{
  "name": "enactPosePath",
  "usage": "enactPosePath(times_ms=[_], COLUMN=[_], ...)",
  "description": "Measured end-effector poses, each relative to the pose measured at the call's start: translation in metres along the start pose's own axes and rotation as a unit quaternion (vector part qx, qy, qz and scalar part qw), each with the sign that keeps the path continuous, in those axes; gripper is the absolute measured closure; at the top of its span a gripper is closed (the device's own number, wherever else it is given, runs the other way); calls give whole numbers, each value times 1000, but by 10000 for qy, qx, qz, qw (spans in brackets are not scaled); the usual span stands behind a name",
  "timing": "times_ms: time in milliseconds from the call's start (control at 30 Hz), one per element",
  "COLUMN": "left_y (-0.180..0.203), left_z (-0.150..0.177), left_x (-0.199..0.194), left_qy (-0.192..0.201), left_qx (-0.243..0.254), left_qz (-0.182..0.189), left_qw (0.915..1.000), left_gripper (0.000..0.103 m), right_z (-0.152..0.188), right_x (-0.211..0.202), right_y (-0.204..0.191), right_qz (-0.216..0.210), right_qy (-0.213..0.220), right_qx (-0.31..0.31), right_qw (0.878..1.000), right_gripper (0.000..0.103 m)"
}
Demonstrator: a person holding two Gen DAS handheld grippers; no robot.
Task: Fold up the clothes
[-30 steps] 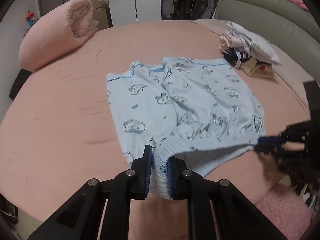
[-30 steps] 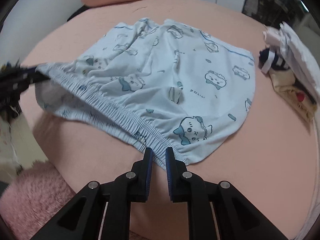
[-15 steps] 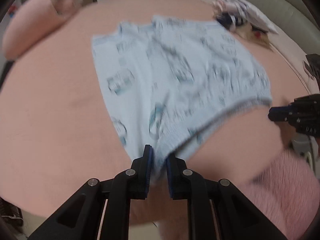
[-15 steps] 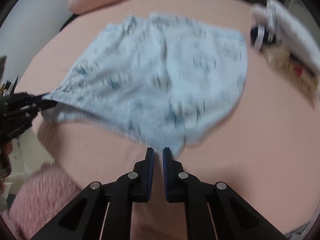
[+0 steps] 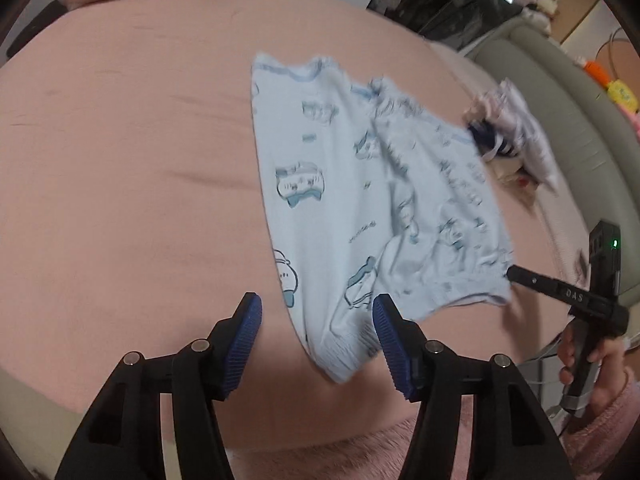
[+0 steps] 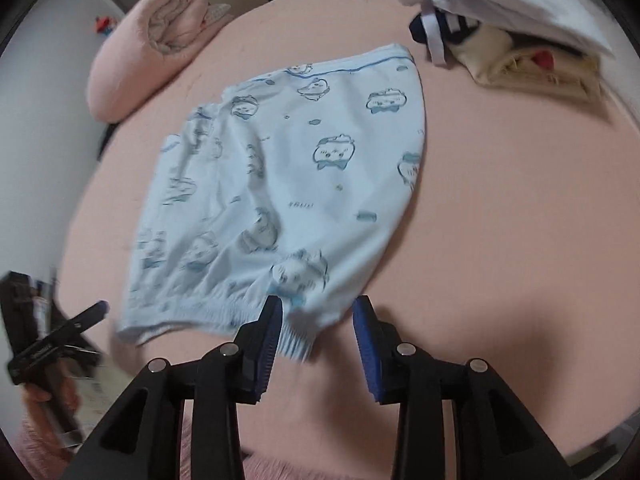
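Light blue shorts [image 5: 360,200] with a cartoon print lie spread flat on the pink bed, waistband toward me. My left gripper [image 5: 316,344] stands open, its blue pads either side of the waistband's left corner without gripping it. In the right wrist view the same shorts [image 6: 288,184] lie flat, and my right gripper [image 6: 318,328] is open over the waistband's right corner. The right gripper [image 5: 560,292] shows in the left wrist view at the shorts' right edge, held by a hand. The left gripper [image 6: 64,332] appears at the lower left of the right wrist view.
A pile of other clothes [image 6: 500,28] lies on the bed at the far right, also the pile [image 5: 516,140] in the left wrist view. A rolled pink quilt [image 6: 148,44] sits at the far left. A padded grey-green headboard [image 5: 560,92] runs along the right.
Both grippers held the waistband stretched between them and pulled it toward me; now both have opened and let the shorts drop flat on the bed.
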State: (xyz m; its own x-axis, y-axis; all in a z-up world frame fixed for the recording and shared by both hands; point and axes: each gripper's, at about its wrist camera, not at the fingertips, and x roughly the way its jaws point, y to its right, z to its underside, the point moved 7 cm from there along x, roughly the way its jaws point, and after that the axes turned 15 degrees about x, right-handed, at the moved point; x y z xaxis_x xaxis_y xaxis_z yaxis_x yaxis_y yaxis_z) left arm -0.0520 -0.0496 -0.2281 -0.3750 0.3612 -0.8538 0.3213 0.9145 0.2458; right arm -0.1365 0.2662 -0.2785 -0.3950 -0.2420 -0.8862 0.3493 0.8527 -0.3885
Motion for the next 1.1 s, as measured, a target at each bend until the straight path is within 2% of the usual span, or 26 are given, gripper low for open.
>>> enactPosePath(times_ms=[33,133,233,333,433,500,600,667,700,733,767,800,833,867,900,967,1033,1100], left_y=[4,12,14,9,4,6,14,20,23,27,30,32,35,37,36,30,15,7], left_z=[3,12,20,19,14,13,15,13,13,12,11,10,8,6,3,1,6,11], left_x=[8,19,14,4,0,4,14,20,23,26,29,31,32,32,29,23,16,14], left_qy=[-133,-373,-471,-387,-197,-177,-274,-295,-306,-316,-327,-473,-752,-837,-731,-508,-275,-170], left_qx=[89,656,959,694,59,-351,-475,-496,-507,-517,-528,-423,-170,-73,-176,-478,-1083,-1293], left_qz=[-51,-561,-728,-447,-4,364,394,427,444,460,477,397,215,178,294,590,1077,1285], left_qw=[9999,9956,9916,9958,9998,9986,9977,9974,9973,9971,9969,9972,9968,9963,9967,9958,9879,9831], left_gripper=[48,51,50,50,51,51,51,47,31,6,0,1,1,1,6,8,8,13], right_z=[1,7,13,19,25,21,27,31,31,30,28,26,25,25,24,22,21,24], right_x=[10,10,4,-1,-7,-6,14,27,29,30,32,33,34,36,36,35,35,36], right_y=[-1,0,0,1,2,-3,-14,-14,-14,-14,-15,-16,-19,-23,-27,-36,-39,-29], right_qz=[120,156,134,113,92,-113,-416,-371,-378,-402,-381,-334,-362,-447,-522,-655,-729,-650], right_qy=[-121,-216,-264,-313,-361,-332,-765,-807,-727,-634,-585,-552,-560,-600,-634,-691,-732,-732], right_qx=[16,-42,-117,-193,-269,-99,168,328,444,576,664,720,736,722,676,534,422,386], right_qw=[9999,9996,9995,9993,9989,9993,9961,9955,9957,9955,9954,9953,9951,9946,9943,9940,9938,9944], right_gripper=[67,67,69,69,67,67,67,67,68,68,74,86,92,97,98,99,99,98])
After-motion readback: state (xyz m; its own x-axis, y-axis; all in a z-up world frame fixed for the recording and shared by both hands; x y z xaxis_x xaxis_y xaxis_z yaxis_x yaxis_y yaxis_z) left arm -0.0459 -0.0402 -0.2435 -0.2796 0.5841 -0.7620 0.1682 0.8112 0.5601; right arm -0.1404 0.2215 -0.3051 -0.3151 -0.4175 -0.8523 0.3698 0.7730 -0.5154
